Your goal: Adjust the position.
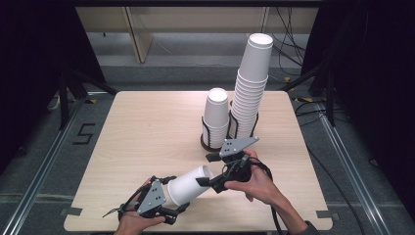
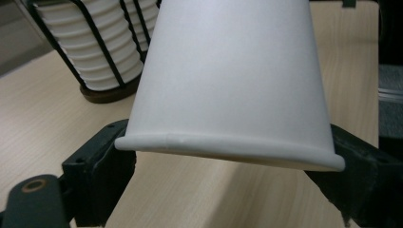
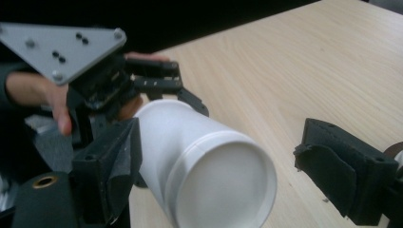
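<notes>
High view, left to right: left gripper (image 1: pixel 169 205) lying low at the table's (image 1: pixel 147 127) near edge, jaws clamping the rim end of a white paper cup (image 1: pixel 188 186) held sideways; right gripper (image 1: pixel 208 171) standing wide open around the cup's base, gripping nothing; cup stacks (image 1: pixel 244 98) standing behind.

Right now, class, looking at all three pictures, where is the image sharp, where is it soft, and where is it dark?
High view: table evenly lit, surroundings dark, cup stacks fairly sharp. Left gripper view: the held paper cup fairly clear, table behind soft. Right gripper view: cup base and near black jaws blurred, background black at top left.
</notes>
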Demonstrator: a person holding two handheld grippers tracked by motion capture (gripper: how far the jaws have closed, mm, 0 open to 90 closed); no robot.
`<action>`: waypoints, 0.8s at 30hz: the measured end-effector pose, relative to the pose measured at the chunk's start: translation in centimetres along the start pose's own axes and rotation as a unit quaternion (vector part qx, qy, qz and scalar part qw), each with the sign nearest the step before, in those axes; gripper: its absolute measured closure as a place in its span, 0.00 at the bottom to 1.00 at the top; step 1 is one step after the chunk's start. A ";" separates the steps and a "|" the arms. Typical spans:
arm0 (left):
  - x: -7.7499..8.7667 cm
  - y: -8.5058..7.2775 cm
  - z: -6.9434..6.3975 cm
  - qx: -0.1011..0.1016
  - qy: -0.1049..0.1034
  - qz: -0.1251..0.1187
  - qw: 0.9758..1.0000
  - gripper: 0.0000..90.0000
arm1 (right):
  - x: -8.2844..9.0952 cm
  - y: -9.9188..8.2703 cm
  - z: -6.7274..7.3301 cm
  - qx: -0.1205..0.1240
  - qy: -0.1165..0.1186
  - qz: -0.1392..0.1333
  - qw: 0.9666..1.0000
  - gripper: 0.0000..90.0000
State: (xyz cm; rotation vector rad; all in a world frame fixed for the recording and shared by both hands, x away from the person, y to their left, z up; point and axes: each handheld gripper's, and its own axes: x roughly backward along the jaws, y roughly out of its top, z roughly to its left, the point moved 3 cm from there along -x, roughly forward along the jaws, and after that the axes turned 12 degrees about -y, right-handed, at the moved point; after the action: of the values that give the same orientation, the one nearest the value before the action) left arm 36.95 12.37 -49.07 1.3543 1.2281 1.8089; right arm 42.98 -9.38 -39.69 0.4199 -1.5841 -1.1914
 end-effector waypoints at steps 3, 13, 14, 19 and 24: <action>-0.1 0.0 -0.2 -0.013 -0.011 0.022 1.000 0.13 | 0.1 -0.2 0.2 0.030 -0.007 0.018 0.999 0.17; -0.3 -0.3 -0.7 -0.062 -0.021 0.102 0.993 0.13 | -0.9 -1.2 1.8 0.123 0.003 0.092 0.988 0.18; -0.3 -0.3 -0.7 -0.062 -0.021 0.102 0.993 0.13 | -0.9 -1.2 1.8 0.123 0.003 0.092 0.988 0.18; -0.4 -0.1 -1.1 -0.071 -0.028 0.106 0.991 0.13 | -1.7 -1.7 2.9 0.184 0.005 0.122 0.975 0.18; -0.2 0.2 -1.3 -0.098 -0.037 0.116 0.988 0.13 | -2.4 -2.4 3.9 0.228 0.009 0.153 0.962 0.18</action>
State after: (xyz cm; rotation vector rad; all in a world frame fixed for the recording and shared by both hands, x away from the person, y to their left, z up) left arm 35.78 11.63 -49.11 1.4854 0.8578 1.9587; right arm 39.79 -6.76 -42.74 0.4559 -1.8311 -0.5827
